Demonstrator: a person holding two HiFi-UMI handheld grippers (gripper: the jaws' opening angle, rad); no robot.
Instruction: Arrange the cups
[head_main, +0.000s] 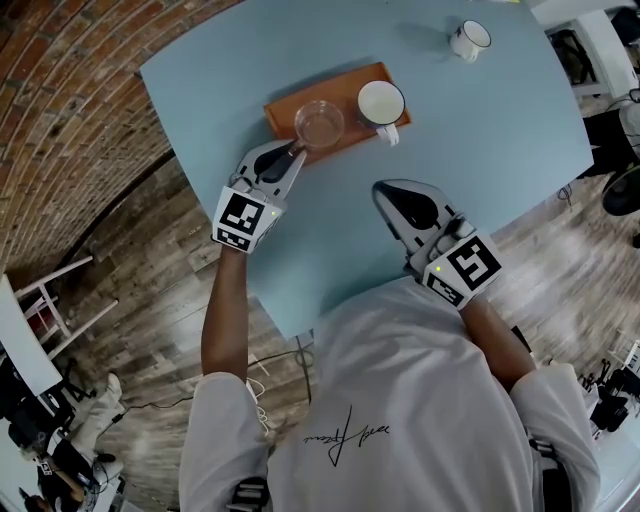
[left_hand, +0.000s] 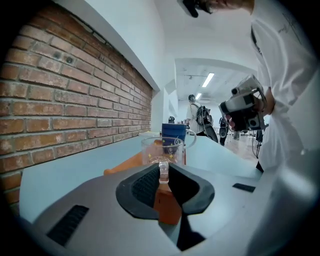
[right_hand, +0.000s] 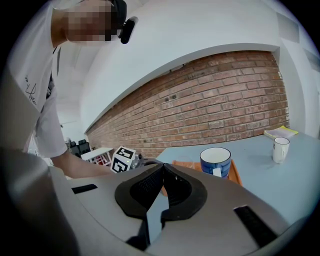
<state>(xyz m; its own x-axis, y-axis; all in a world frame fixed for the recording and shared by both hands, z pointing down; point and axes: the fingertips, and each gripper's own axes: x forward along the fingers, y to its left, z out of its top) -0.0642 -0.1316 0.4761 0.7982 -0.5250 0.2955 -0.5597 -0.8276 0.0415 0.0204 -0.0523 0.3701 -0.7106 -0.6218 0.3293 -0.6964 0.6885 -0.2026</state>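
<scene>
A clear glass cup (head_main: 320, 124) stands on the left part of an orange tray (head_main: 340, 85). Beside it on the right is a blue mug (head_main: 381, 103) with a white inside. My left gripper (head_main: 297, 150) reaches in from the near side. In the left gripper view its pads are shut on the glass cup's (left_hand: 162, 150) handle, with the blue mug (left_hand: 175, 132) behind. My right gripper (head_main: 385, 190) hovers shut and empty over the table's near part, pointing toward the tray; the blue mug (right_hand: 215, 161) is ahead of it. A small white mug (head_main: 469, 40) stands alone at the far right.
The light blue table (head_main: 480, 150) ends just in front of the person's body, with a wooden floor around it. A brick wall runs along the left. A yellow book (right_hand: 280, 132) lies at the table's far end. A white chair (head_main: 45, 300) stands to the left.
</scene>
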